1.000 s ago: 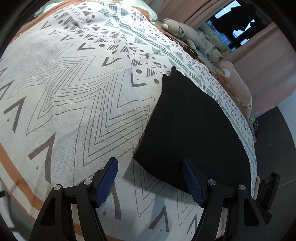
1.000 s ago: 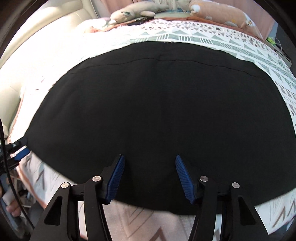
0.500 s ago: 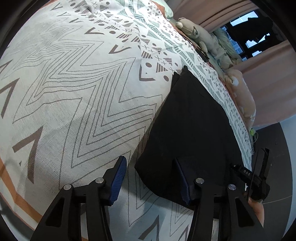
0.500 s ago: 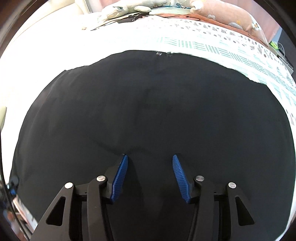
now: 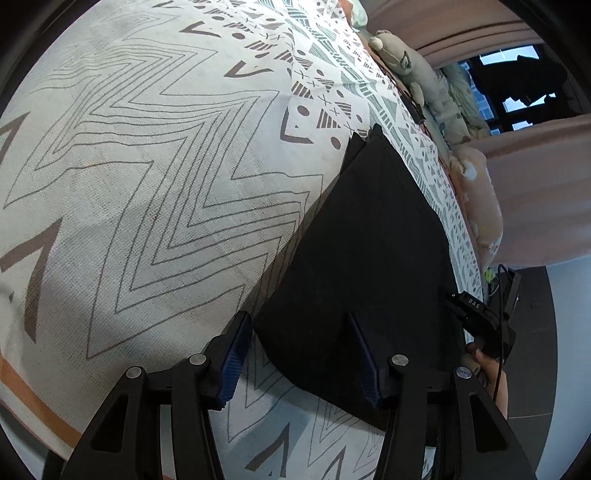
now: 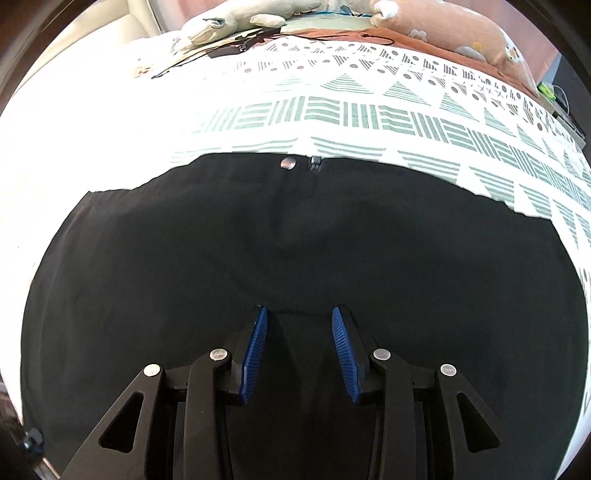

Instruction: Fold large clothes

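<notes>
black garment (image 6: 295,258) under right tool (image 6: 298,328) | right closing, apart | left tool (image 5: 300,334) apart

Matt black cloth garment (image 6: 295,240) (shiny metal button (image 6: 287,163)) on coarse-woven printed bedspread (image 5: 147,166).

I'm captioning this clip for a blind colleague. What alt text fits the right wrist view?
A black garment lies flat on a patterned bedspread, filling most of the view, with a metal button at its far edge. The right gripper hovers over it, its blue-padded jaws apart and just closing, nothing pinched. Plush toys line the far side.
</notes>
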A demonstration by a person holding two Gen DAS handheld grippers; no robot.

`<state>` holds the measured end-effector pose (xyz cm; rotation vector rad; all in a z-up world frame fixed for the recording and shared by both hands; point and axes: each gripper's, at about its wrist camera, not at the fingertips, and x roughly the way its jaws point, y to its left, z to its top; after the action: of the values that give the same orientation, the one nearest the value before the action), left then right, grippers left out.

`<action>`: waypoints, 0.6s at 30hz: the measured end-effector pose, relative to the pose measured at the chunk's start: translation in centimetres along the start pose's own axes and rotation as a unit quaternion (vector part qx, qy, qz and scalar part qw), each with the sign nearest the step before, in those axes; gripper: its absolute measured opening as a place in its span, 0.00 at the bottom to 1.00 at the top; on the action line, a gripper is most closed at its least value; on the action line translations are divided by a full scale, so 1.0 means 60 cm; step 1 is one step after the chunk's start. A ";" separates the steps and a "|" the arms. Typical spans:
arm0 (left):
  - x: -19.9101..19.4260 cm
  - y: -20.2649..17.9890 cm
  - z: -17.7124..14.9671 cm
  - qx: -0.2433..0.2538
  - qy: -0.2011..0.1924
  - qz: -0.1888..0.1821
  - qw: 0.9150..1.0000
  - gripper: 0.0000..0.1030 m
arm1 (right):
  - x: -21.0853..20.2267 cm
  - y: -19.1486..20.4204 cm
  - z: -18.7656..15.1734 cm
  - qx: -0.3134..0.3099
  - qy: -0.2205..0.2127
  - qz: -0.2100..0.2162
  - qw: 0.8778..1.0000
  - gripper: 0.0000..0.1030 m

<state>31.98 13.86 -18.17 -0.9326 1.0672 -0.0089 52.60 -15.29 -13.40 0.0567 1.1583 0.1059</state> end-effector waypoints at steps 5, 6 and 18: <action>0.016 -0.007 0.008 -0.007 0.002 -0.017 1.000 0.53 | -0.016 -0.018 0.002 0.017 0.006 0.021 1.000 0.36; 0.016 -0.008 0.008 -0.007 0.001 -0.019 1.000 0.53 | -0.024 -0.022 0.000 0.020 0.003 0.023 1.000 0.36; 0.013 -0.019 -0.008 0.008 -0.017 -0.010 1.000 0.51 | -0.109 -0.038 -0.048 0.016 -0.019 0.098 0.995 0.36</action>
<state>32.49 12.48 -18.07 -0.9263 1.0247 -0.0168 47.47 -18.34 -8.83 0.2001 1.1142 0.2591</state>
